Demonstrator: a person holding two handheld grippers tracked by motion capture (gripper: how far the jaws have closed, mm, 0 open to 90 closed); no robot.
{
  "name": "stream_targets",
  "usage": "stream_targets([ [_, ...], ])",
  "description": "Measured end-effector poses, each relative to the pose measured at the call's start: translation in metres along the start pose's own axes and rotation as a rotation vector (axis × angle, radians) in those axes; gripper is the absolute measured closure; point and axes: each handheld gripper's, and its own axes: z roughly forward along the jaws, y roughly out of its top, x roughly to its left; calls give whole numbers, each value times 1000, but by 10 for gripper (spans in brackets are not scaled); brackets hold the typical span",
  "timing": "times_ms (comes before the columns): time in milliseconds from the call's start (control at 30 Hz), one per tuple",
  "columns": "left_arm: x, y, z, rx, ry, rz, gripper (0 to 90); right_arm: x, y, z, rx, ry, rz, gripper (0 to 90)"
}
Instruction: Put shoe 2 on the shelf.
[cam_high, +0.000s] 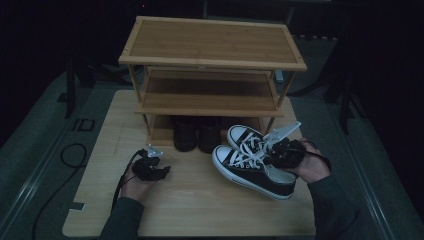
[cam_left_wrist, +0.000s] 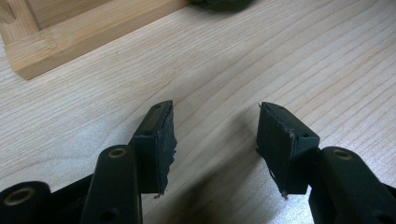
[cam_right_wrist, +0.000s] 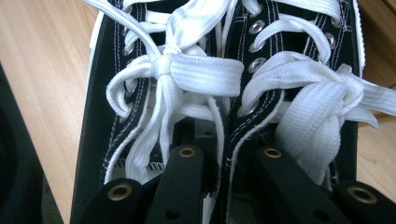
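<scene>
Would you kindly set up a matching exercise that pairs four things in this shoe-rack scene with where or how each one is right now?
Things:
1. left gripper
2. right gripper
3. dark boots
4. top shelf

States:
A. standing on the rack's bottom level
B. bare, nothing on it
C. jaws open over the table, nothing between them
D. closed on the inner sides of the black sneakers

Pairs: 1-C, 2-D, 3-A, 4-B

Two black sneakers side by side, white laces tied in bows, right gripper closed on their inner edges, wooden table underneath
</scene>
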Motion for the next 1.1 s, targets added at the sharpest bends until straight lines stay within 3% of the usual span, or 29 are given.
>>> stream_targets([
  [467,0,0,0,1,-1,-1,472,4,29,-19,-35,45,-71,853],
  [600,0,0,0,-1,0,0,472,8,39,-22,-33,40,-104,852],
  [867,0,0,0,-1,-1,0,472,15,57,-30,-58,76,-165,852],
  [1100,0,0,0,-1,-1,1,472,10,76,-36,-89,83,-164,851],
])
